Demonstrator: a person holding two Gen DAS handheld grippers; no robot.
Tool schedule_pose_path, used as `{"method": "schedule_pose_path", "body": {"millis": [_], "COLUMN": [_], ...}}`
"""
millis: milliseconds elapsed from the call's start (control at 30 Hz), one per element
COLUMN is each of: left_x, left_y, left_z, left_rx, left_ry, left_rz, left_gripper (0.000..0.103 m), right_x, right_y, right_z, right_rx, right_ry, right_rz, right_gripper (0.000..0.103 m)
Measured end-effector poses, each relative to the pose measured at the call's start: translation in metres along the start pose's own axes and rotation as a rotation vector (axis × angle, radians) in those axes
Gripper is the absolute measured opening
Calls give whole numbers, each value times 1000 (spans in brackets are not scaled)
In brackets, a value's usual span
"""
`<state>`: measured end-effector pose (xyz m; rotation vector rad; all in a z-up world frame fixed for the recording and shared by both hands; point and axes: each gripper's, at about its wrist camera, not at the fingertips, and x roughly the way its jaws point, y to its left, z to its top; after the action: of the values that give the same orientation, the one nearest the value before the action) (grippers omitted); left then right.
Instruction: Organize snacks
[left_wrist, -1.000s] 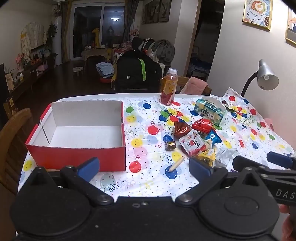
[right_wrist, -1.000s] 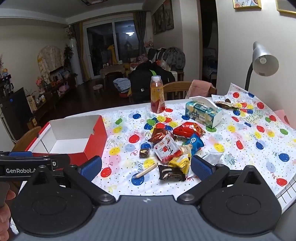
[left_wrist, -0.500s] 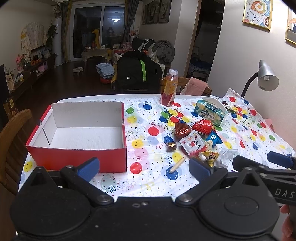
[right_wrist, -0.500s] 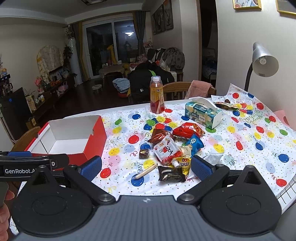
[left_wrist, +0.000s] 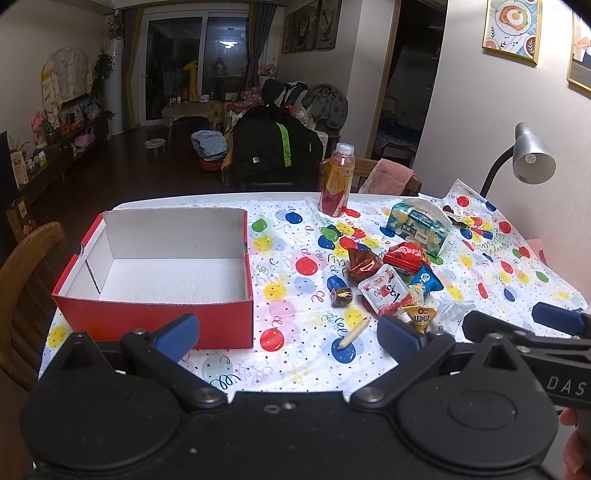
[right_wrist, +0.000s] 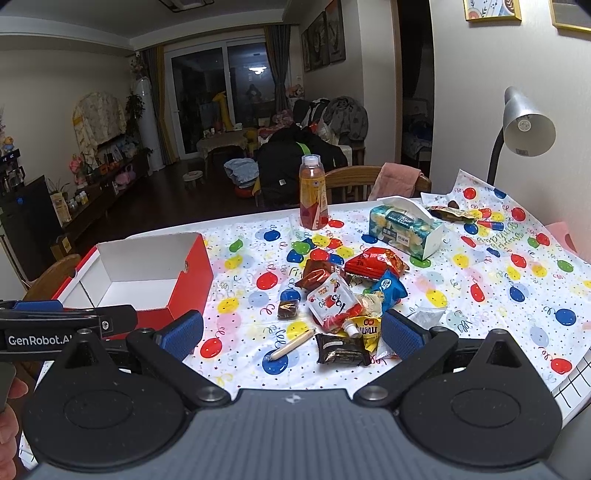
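Your left gripper (left_wrist: 288, 334) hangs level with its blue-padded fingers (left_wrist: 176, 332) spread wide, gripping nothing. Your right gripper (right_wrist: 291, 334) sits alongside at similar height, fingers (right_wrist: 400, 332) equally parted and empty. Part of a hand (right_wrist: 9, 417) shows at the frame edge.

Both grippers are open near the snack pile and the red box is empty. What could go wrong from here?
1. The snack pile overlaps tightly, so the right gripper may pinch two packets or drag neighbours.
2. The thin stick lies flat on the tablecloth; the jaws may snag cloth instead.
3. The light red box might slide if the left gripper bumps it.
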<state>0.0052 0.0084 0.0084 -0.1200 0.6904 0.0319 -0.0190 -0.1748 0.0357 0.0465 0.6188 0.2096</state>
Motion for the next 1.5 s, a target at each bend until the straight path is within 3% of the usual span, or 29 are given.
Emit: {"method": "schedule_pose_path", "body": {"millis": [1167,1500], "left_x": [-4,13], "left_y": [0,-8], "left_z": [3,4], "left_rx": [11,1], "left_ry": [-35,-20], "left_rz": [-14,-20], "left_gripper": [103,103], "right_x": [-1,11], "right_y": [0,-5], "right_z": [2,13], "right_rx": [7,24], "right_ry": [-8,3], "right_rz": [0,23], "right_gripper": [103,103]}}
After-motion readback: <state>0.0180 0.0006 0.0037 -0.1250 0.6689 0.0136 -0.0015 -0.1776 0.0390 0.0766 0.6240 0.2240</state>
